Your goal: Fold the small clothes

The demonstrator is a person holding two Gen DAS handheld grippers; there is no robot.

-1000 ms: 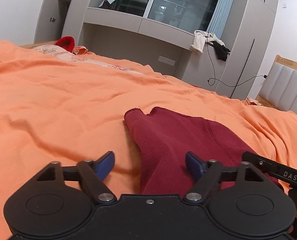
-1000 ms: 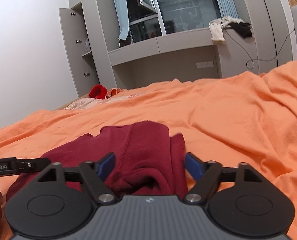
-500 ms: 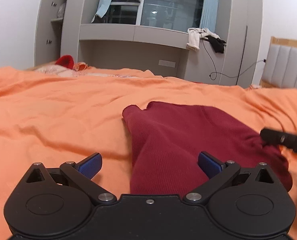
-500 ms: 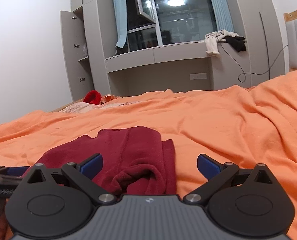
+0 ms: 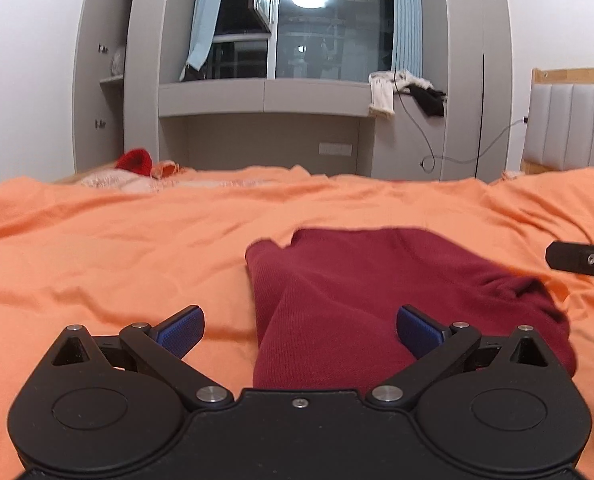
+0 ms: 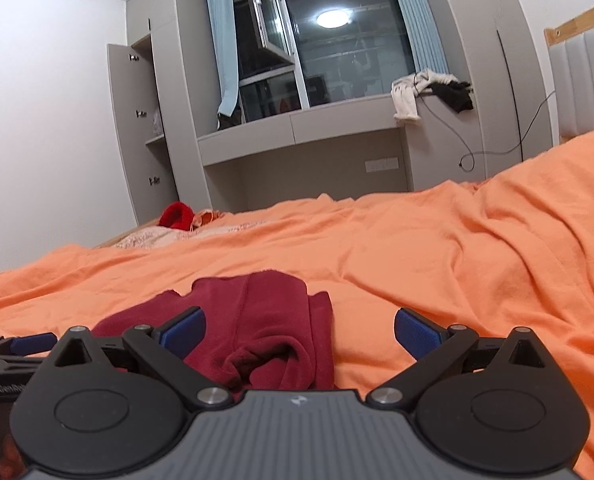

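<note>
Judging from how the dark red garment lies, the folding looks well advanced but not quite finished. It rests on the orange bed cover, near the front edge of the bed, as a compact bundle with several layers on top of each other. In the right wrist view the side parts seem to be turned inward over the middle, and one loose roll of cloth bulges at the near end, so the packet is not flat there. In the left wrist view the right end of the garment is wrinkled and uneven, while its far edge has a small notch.

The left hand-held gripper stands wide apart, with the near part of the garment lying below the gap and no pad pressing on it. The right hand-held gripper is wide too, over the right edge of the bundle, and it holds nothing. The jaws of both have just been opening.

What is left, I think, is to smooth the bulging end, perhaps to make one last fold, and then to go on to other pieces. A bright red item and some pale cloth lie at the far left corner of the bed, well apart from the garment.
</note>
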